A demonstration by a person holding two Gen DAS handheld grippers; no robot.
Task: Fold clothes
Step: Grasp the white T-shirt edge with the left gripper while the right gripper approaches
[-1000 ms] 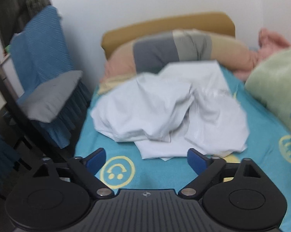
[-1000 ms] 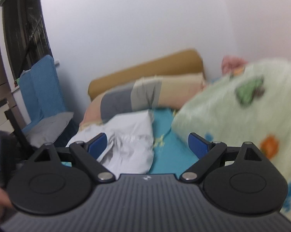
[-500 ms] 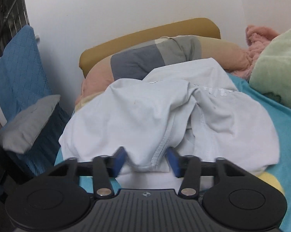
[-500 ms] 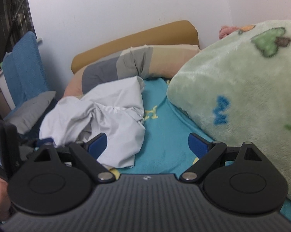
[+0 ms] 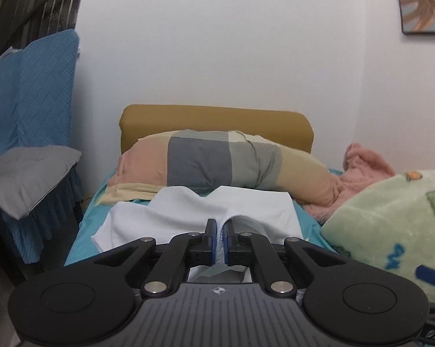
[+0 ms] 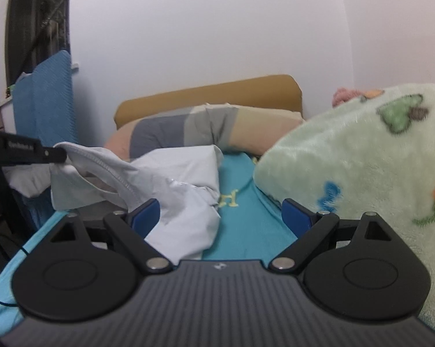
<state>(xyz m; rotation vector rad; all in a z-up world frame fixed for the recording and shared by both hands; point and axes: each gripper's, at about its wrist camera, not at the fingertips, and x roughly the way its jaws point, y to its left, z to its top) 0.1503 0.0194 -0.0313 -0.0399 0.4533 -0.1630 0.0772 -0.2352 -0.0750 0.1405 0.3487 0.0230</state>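
Note:
A crumpled white garment (image 5: pixel 194 217) lies on the teal bed sheet (image 6: pixel 240 225). My left gripper (image 5: pixel 220 238) is shut on a hemmed edge of the garment and holds it lifted off the bed. It also shows in the right wrist view (image 6: pixel 55 154) at the left, pinching the garment's (image 6: pixel 171 185) edge. My right gripper (image 6: pixel 221 217) is open and empty, low over the sheet, with its left finger beside the garment's near folds.
A patchwork pillow (image 5: pixel 217 164) and a mustard headboard (image 5: pixel 214 118) lie at the far end. A green fleece blanket (image 6: pixel 362 167) fills the right side, with a pink one (image 5: pixel 365 164) behind. A blue-covered chair with a grey cushion (image 5: pixel 29 173) stands left of the bed.
My left gripper closed on the garment's edge and lifted it. My right gripper moved closer to the garment and stayed open.

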